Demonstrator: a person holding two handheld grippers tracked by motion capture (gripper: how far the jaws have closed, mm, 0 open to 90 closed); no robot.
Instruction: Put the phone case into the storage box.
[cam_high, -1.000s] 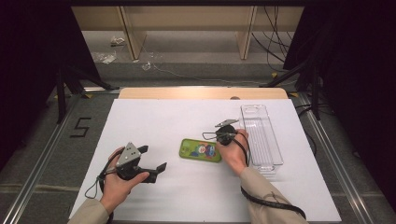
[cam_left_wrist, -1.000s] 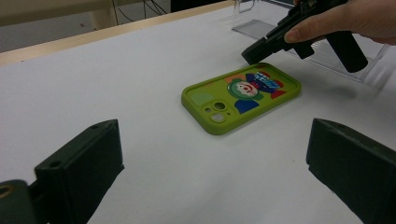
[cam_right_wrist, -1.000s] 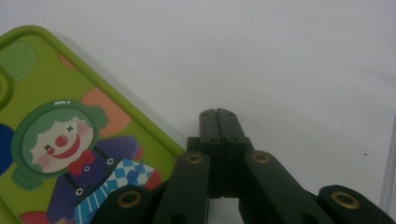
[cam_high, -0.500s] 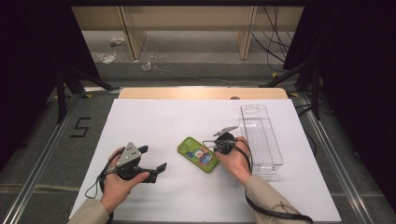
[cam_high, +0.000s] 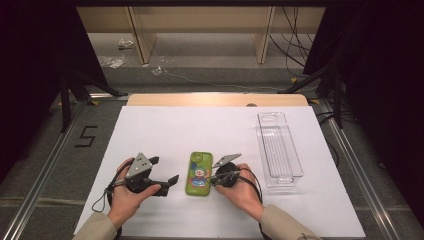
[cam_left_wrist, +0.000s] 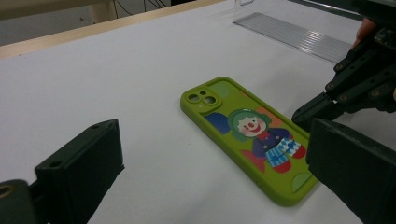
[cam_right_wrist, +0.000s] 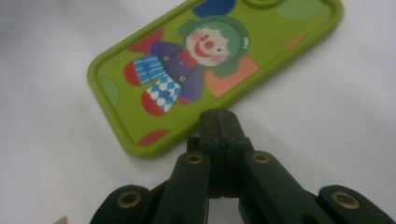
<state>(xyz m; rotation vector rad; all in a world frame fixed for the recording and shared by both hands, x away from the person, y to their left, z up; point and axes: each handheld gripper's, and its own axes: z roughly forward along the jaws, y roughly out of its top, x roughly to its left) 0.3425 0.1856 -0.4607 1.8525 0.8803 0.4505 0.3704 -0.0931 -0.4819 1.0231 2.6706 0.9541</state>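
High view: green clown-printed phone case lying flat.

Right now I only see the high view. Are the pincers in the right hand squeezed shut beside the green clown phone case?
Observer: Yes. In the right gripper view the right gripper has its jaws pressed together, with nothing between them.
Operator: Is it touching the case?
Observer: Its tips sit at the long edge of the phone case; I cannot tell whether they touch.
Operator: And the other pincers?
Observer: The left gripper stands wide open, facing the case.
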